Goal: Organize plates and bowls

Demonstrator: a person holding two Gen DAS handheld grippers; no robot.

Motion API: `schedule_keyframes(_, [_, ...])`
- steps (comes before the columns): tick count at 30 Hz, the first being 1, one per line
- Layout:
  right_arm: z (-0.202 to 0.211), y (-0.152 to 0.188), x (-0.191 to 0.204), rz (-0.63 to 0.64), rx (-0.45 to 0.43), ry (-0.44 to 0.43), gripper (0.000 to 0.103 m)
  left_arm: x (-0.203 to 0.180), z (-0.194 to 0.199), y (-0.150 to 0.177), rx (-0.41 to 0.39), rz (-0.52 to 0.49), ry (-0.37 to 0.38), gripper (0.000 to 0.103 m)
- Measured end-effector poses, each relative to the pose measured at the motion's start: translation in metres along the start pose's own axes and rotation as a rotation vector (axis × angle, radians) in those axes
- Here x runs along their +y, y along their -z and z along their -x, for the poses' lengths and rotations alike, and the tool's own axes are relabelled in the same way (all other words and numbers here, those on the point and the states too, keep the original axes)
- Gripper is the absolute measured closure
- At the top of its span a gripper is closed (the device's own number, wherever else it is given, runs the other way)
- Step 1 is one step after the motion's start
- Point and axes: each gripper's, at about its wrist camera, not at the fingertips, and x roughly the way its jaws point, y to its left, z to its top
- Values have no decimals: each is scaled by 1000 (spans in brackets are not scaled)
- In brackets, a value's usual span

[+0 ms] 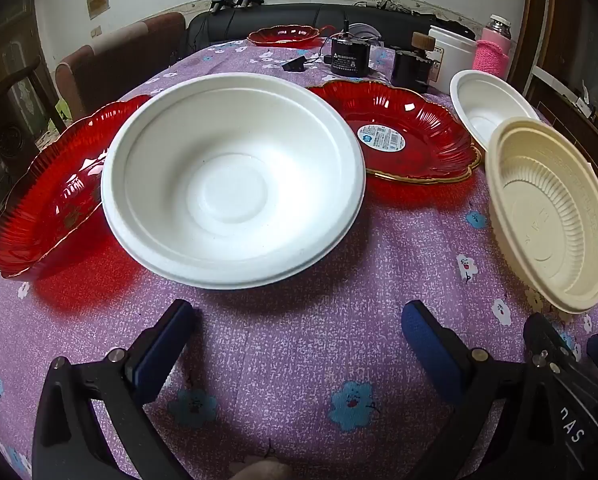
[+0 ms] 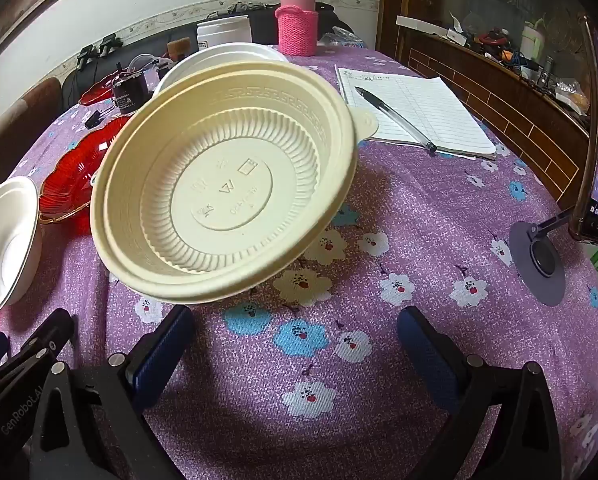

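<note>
My left gripper point(image 1: 295, 332) hangs with its jaws wide apart and nothing between them, over the purple flowered cloth of the surface point(image 1: 299, 360). Just ahead of it sits a large white bowl point(image 1: 235, 180), flanked by a red plate point(image 1: 55, 200) on its left and another red plate point(image 1: 403, 136) on its right. My right gripper point(image 2: 293, 334) is spread just as wide and is empty too. Right in front of it rests a cream ribbed bowl point(image 2: 227, 188), with a smaller white bowl point(image 2: 235, 54) behind it. A lined notepad point(image 2: 415, 108) with a pen point(image 2: 395, 118) lies to the right.
</note>
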Motion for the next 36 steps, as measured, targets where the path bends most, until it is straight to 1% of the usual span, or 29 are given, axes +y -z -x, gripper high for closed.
schedule_keyframes(36, [0, 0, -1, -1, 0, -1, 1, -1, -1, -1, 3, 7, -3, 0])
